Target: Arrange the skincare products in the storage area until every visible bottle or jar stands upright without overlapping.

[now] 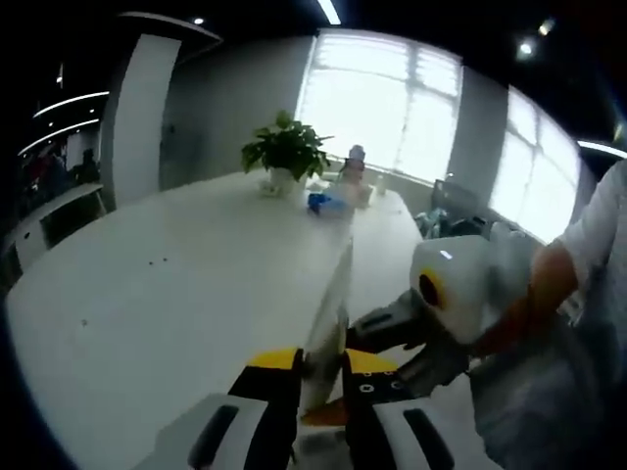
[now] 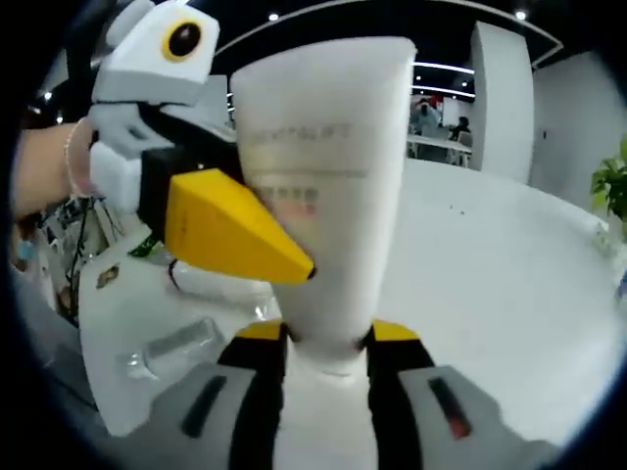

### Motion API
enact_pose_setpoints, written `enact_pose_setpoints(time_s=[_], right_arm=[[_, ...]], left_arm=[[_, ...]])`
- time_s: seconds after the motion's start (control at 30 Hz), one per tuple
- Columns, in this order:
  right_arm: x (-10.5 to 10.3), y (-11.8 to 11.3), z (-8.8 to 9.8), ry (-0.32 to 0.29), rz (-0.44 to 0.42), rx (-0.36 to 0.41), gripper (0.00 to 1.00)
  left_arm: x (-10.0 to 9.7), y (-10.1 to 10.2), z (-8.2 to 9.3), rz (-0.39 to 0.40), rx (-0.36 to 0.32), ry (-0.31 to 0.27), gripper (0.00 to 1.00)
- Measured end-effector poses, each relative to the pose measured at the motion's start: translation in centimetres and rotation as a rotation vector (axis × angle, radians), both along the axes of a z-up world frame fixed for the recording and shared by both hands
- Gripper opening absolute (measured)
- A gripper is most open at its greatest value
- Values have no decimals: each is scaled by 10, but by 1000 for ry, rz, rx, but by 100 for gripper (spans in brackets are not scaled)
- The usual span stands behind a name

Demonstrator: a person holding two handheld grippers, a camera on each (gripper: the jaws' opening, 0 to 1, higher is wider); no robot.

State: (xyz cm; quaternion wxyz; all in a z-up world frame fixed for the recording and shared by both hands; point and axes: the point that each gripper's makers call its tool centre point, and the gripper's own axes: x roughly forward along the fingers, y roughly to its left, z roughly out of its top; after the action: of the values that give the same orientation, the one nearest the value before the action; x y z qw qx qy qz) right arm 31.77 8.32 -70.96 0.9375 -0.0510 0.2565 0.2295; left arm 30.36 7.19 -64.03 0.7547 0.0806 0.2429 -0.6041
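White table (image 1: 176,284) in a bright office carried a potted plant (image 1: 286,152) at 12 o'clock, below a wide window (image 1: 382,98).
Both claws were clamped on one white tube (image 2: 323,186): the right gripper (image 2: 325,343) pinched its lower end, and the left gripper (image 1: 321,377) squeezed its flat edge, with a yellow fingertip (image 2: 230,230) touching the tube at 9 o'clock in the right gripper view.

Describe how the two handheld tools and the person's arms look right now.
Both tools have light grey bodies with black jaws capped in yellow tips. The left tool carries dark slot markings on its grey base, as does the right tool, which shows a small red mark. The person wears a white short sleeve and a thin bracelet.
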Motion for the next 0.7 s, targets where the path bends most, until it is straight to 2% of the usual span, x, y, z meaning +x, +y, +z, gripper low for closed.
enact_pose_setpoints(time_s=[0.07,0.1,0.17,0.2,0.3,0.4,0.47,0.57,0.6,0.63,0.7], right_arm=[[1,0,0,-1,23,-1,32],[1,-1,0,4,27,4,32],[0,-3,0,17,28,9,34],[-1,-5,1,13,28,0,36],[-3,-11,4,13,25,-6,40],[-7,-14,13,19,14,30,40],[-11,-17,21,13,3,43,40],[-19,-24,33,9,-34,60,44],[-24,-23,37,10,-34,71,45],[-28,-22,39,10,-32,76,44],[-36,-18,42,16,-23,79,42]], left_arm=[[1,0,0,4,3,2,18],[1,2,-4,18,41,18,21],[2,4,-6,24,51,11,36],[2,5,-6,31,53,1,40],[4,14,2,48,39,-7,39],[5,24,16,68,17,-40,41],[6,36,24,96,18,-68,43],[6,64,39,181,3,-120,48],[4,78,44,212,-12,-163,49],[1,87,47,231,-13,-182,48],[-7,113,48,304,3,-192,48]])
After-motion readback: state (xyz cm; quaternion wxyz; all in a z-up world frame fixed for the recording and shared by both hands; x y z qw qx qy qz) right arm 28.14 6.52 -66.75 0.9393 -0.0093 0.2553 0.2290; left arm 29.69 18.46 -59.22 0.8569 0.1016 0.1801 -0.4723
